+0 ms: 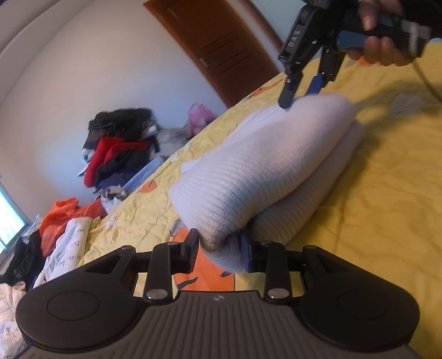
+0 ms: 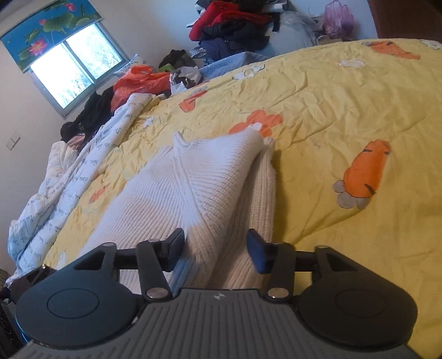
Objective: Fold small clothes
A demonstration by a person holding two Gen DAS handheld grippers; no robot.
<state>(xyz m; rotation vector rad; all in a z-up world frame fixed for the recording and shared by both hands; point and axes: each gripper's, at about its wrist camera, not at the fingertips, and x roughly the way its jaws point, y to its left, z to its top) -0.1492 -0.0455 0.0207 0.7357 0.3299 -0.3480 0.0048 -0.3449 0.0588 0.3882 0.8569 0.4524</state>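
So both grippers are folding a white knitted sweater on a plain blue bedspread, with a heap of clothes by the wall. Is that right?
Not quite. The bedspread is yellow with orange carrot prints, not plain blue, as the right wrist view shows. The rest holds: the left gripper and right gripper work the white knitted sweater, and the heap of clothes lies by the wall.

The right gripper (image 2: 216,250) hangs low over a white knitted sweater (image 2: 193,190), its two fingers spread apart with the knit lying between them and neither pad pressing it. The sweater lies on a yellow quilt printed with orange carrots (image 2: 345,116), one layer raised and folded over a cream ribbed layer beneath. A white printed blanket (image 2: 69,176) is bunched along the quilt's left edge. Beyond it sit an orange plastic bag (image 2: 138,81) and a heap of red and dark clothes (image 2: 229,24). A window (image 2: 74,71) glows under a lotus-print blind (image 2: 49,24).
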